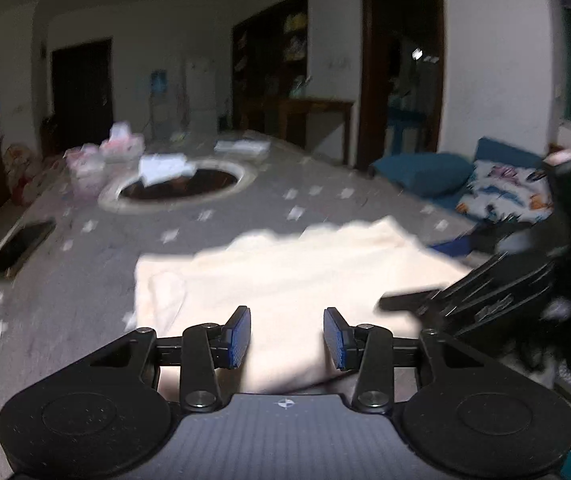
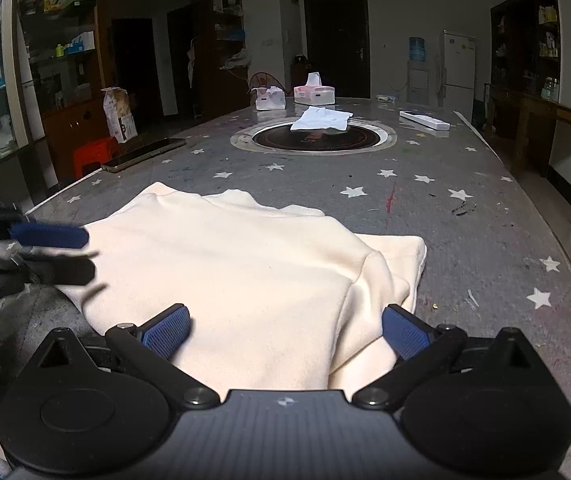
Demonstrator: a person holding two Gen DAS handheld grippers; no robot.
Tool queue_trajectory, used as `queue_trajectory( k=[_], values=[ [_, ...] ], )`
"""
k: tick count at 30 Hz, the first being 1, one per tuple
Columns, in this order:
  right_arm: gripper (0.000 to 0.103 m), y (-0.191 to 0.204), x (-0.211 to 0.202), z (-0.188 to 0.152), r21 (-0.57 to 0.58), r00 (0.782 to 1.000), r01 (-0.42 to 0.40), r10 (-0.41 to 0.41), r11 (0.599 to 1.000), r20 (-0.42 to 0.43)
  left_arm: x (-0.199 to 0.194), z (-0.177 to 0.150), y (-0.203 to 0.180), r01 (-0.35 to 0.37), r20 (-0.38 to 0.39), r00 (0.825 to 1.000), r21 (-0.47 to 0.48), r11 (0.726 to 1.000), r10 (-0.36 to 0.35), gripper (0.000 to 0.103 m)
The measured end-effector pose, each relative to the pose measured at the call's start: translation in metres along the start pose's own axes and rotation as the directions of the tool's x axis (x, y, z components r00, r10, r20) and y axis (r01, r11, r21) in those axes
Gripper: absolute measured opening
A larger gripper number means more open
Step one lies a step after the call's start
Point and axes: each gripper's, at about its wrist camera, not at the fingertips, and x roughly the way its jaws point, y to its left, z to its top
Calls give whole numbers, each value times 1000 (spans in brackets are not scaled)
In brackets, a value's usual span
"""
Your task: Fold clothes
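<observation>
Cream garment (image 2: 245, 276) is laid part-folded on the near end of the star-patterned table (image 2: 425, 208), a doubled flap at its 3 o'clock side. Right tongs (image 2: 285, 336) are spread wide around the near hem, gripping nothing. Left tongs (image 1: 287, 338) are held half open, empty. Both layers should be pinched together before lifting.

On the worktop (image 2: 425, 208) lies one cream garment (image 2: 245, 280), folded. Two tissue boxes (image 2: 314, 94) stand at the far end, toward twelve o'clock, one white (image 2: 270, 98) and one pink-topped. One white cloth (image 2: 321, 119) sits on the one round inset (image 2: 313, 136). One phone (image 2: 143, 155) lies at ten o'clock, one white remote (image 2: 424, 119) at one o'clock. Two tools show: the left (image 2: 73, 252) and the right (image 2: 285, 332).
</observation>
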Motion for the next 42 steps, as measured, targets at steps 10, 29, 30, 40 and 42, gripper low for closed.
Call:
queue_trajectory(
  k=[10,29,30,40,42],
  values=[
    [103,20,-26,12,-66,993,19,-11,998,119,-17,-1,5,-33,50,998,-15,999,33,46],
    [103,31,-5,38,-177,996,-66,75,982,44,-11,3,27,-52,46,997,-111,992,58,52],
    [103,26,3,43,-164,996,-84,89,983,28,-9,1,30,-57,33,998,-122,991,62,52],
    [103,-4,42,60,-39,988,-127,122,991,-99,-8,-3,41,-85,-4,996,-168,982,85,57],
    [103,0,34,65,-50,986,-154,150,987,-77,-11,0,41,-87,6,996,-167,982,89,57]
  ],
)
